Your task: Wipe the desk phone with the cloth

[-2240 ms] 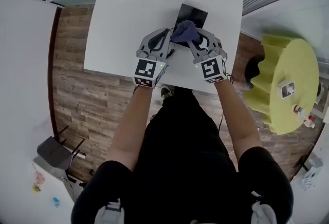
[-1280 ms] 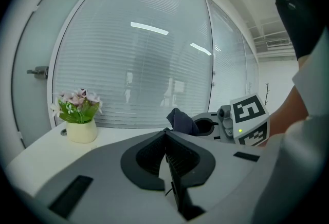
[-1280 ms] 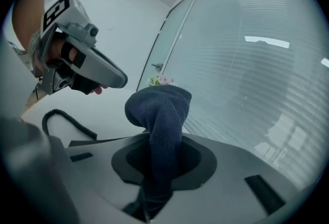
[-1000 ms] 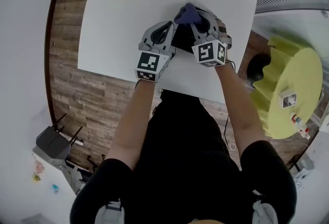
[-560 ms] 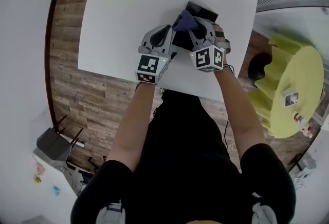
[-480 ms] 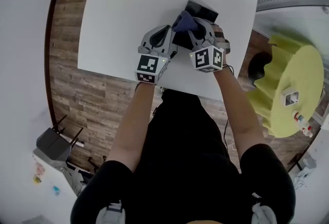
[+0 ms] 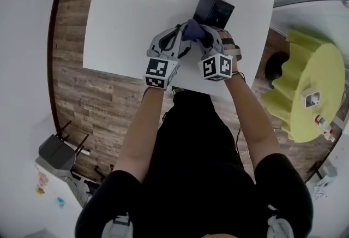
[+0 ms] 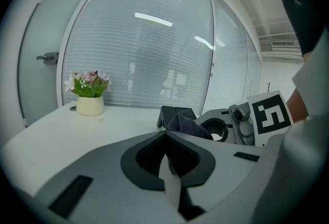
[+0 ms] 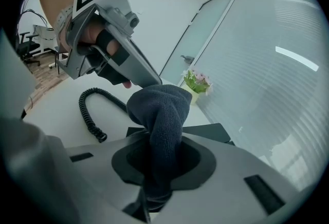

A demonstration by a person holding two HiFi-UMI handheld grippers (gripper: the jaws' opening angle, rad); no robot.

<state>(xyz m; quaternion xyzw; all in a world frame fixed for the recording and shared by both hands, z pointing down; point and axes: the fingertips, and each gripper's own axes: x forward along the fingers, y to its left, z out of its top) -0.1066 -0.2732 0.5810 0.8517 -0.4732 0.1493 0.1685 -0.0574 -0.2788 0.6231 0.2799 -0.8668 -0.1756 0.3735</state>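
Cloth: we see the dark blue cloth (image 9: pixel 160 112) bunched upright at the near left corner of the desk phone (image 7: pixel 216 10); we cannot tell whether it touches the phone.
Right gripper: the right gripper (image 7: pixel 205 39) has its jaws clamped on the cloth's lower part, and the rest stands up past the jaw tips.
Left gripper: the left gripper (image 7: pixel 176 38) sits just left of the cloth, its jaws brought together with nothing between them.
Phone: black, lying toward the far right part of the white table (image 7: pixel 131 18), its far end raised.
Cord: a black coiled cord (image 9: pixel 90 113) lies on the tabletop to the near left of the phone.
Edges: the table's right edge runs close to the phone; the near edge lies just under the two marker cubes.
Open room: we find a wide bare stretch of tabletop to the left of the grippers, reaching the far left corner.
Flower pot: a pale flower pot (image 8: pixel 90 106) stands at that far left corner and holds pink flowers with green leaves.
Beyond the table: wood floor, a yellow-green round table (image 7: pixel 305 62) to the right with a few small items on it, and a grey chair (image 7: pixel 54 156) to the near left.
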